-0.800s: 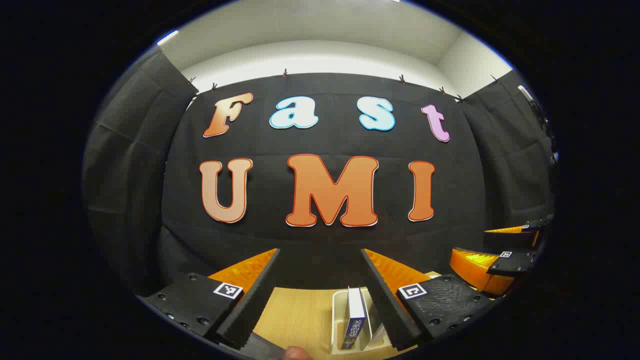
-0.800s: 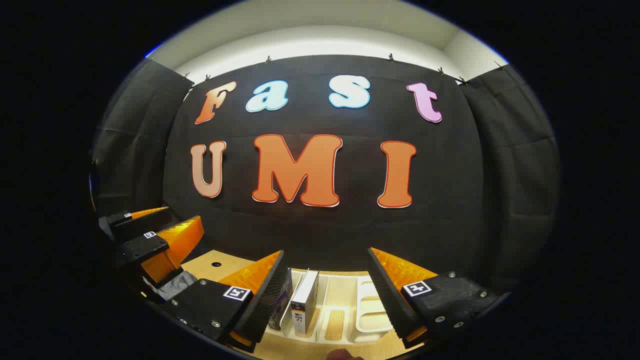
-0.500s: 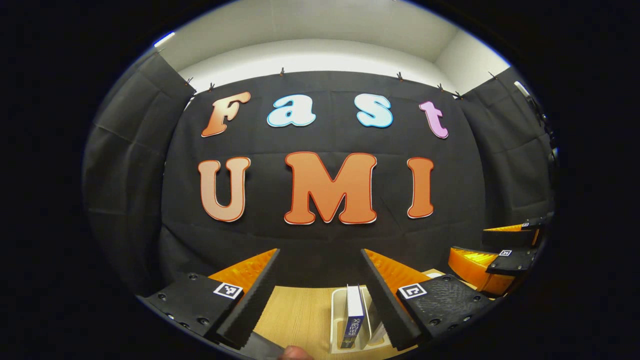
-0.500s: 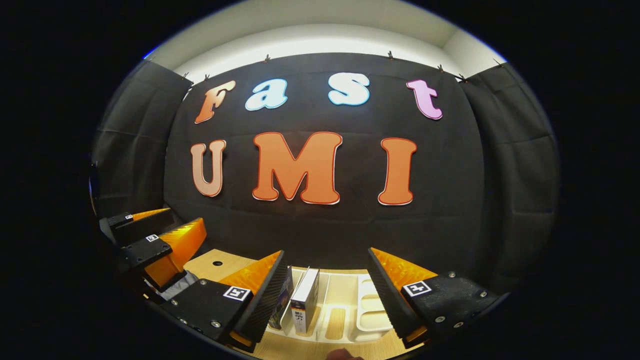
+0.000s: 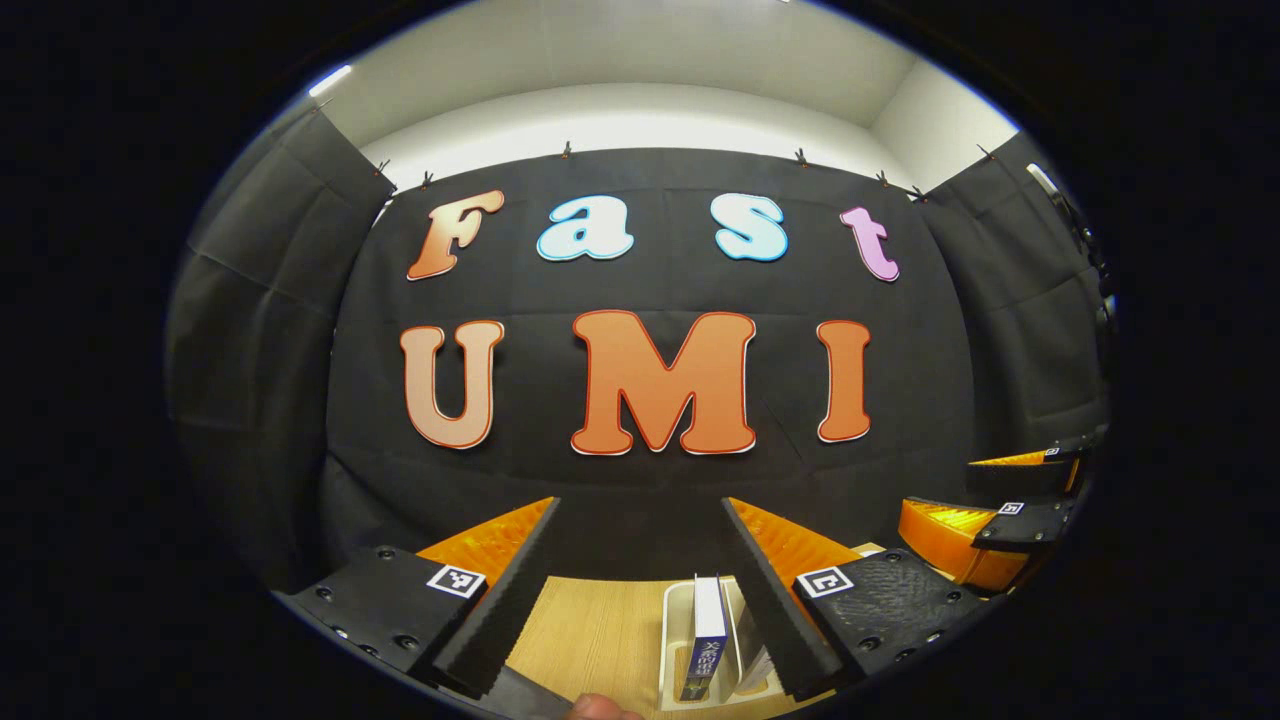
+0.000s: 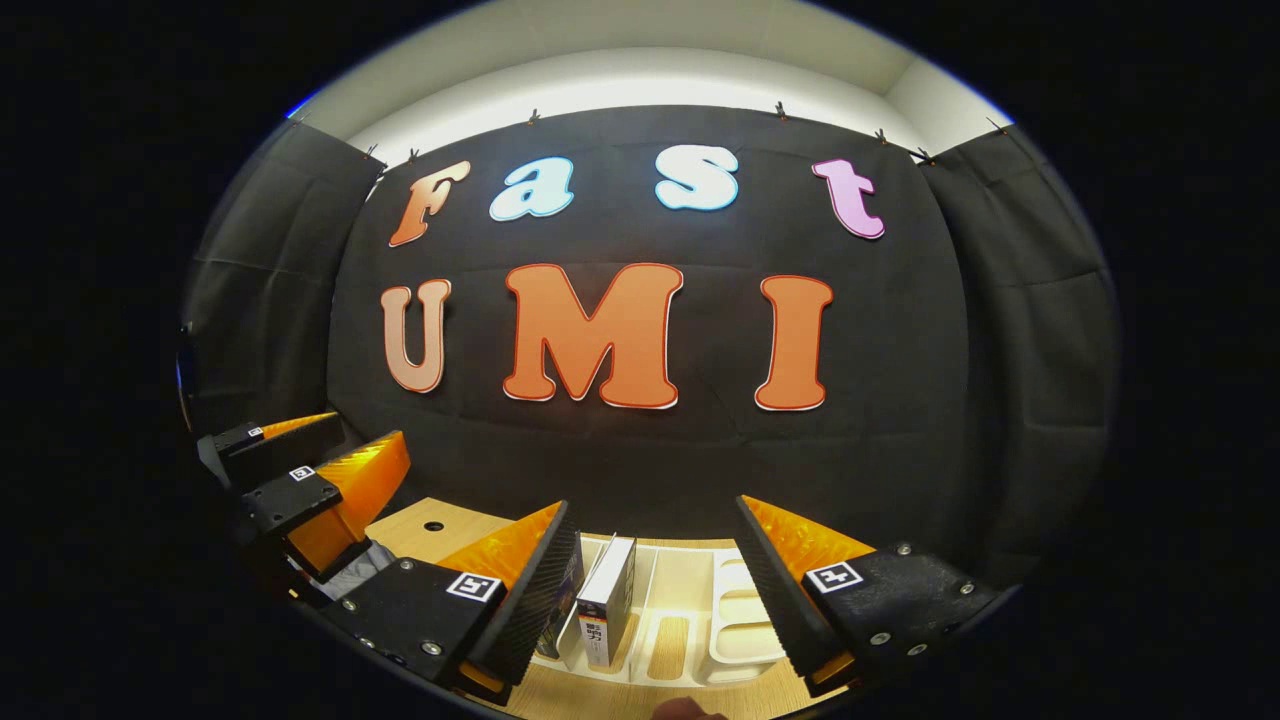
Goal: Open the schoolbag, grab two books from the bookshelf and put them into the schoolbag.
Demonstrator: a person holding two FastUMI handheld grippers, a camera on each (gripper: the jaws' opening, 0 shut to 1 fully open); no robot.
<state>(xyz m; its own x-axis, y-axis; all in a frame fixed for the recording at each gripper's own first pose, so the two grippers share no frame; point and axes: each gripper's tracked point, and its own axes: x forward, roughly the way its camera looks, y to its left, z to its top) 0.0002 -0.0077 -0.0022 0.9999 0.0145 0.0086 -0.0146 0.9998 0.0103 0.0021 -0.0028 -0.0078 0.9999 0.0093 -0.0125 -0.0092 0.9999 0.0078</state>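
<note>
In the left gripper view, the left gripper (image 5: 640, 560) is seen at the bottom centre of the frame with its two fingers spread wide and nothing held between them. Between and below the fingers, a wooden table (image 5: 590, 630) is visible, and on it, at the lower centre right, a white bookshelf (image 5: 672, 620) is set with a white-and-blue book (image 5: 708, 635) standing upright in it, just beside the inner edge of the right-hand finger. A second book is partly hidden behind that finger, and its details cannot be told. At the lower right edge of the frame the right gripper (image 5: 1000, 500) is seen farther off, its fingers apart. In the right gripper view, the right gripper (image 6: 655, 560) is seen at the bottom centre, likewise spread open and gripping nothing. The bookshelf (image 6: 740, 620) lies between its fingers at the bottom of the frame, with slotted compartments; a white book (image 6: 608, 600) stands slightly tilted in a left compartment, and a darker book (image 6: 570, 590) stands beside it, close against the left-hand finger. At the lower left of the frame the left gripper (image 6: 310, 450) is seen with its fingers parted, and beneath it a patch of grey fabric (image 6: 358, 570) rests at the table's edge; whether this is the schoolbag cannot be told.
</note>
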